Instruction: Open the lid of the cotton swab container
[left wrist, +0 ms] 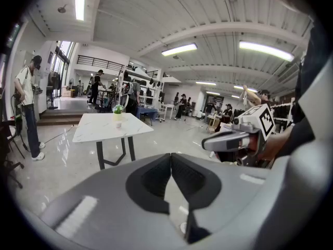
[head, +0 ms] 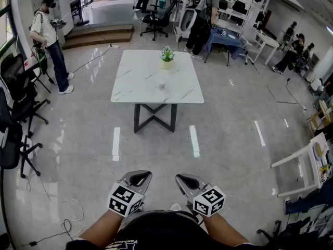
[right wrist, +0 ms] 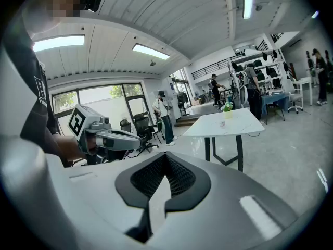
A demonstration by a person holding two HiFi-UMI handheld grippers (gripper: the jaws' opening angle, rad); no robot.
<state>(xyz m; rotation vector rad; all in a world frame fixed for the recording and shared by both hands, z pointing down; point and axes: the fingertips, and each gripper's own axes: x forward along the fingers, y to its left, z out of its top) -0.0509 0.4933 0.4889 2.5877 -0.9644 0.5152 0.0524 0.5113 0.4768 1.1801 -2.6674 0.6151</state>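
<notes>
Left gripper [head: 141, 176] and right gripper [head: 186, 179]: jaws closed, nothing between them, both held low by the body. Cotton swab container [head: 161, 86] stands on the tabletop [head: 132, 85], well apart from both grippers, near a potted plant [head: 167, 56].

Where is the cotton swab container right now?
Head view: the cotton swab container sits mid-table on the white table, just this side of the potted plant.
</notes>
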